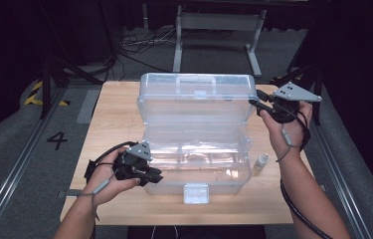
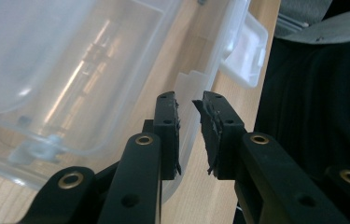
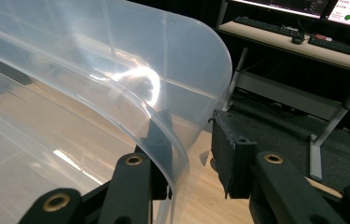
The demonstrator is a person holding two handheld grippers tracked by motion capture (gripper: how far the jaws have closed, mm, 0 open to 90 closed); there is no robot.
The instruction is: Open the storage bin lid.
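Claws at a clear plastic box: right claw (image 1: 256, 104) straddles the raised lid (image 1: 197, 94), left claw (image 1: 155, 177) stands released at the front wall.

Centred on the wooden bench (image 1: 114, 117), the clear storage box (image 1: 197, 172) stands open with its lid upright at the back. In the right gripper view the lid's curved side edge (image 3: 172, 140) runs between the jaws, close against the inner one with a gap to the outer one, so whether it is pinched cannot be told. In the left gripper view the jaws stand slightly apart with nothing between them, just off the box's rim; the white front latch (image 2: 245, 56) lies beyond. A small dropper bottle (image 1: 260, 164) stands just right of the box. Past the bench, cables (image 1: 134, 42) lie on the floor beside a grey metal frame (image 1: 219, 30).
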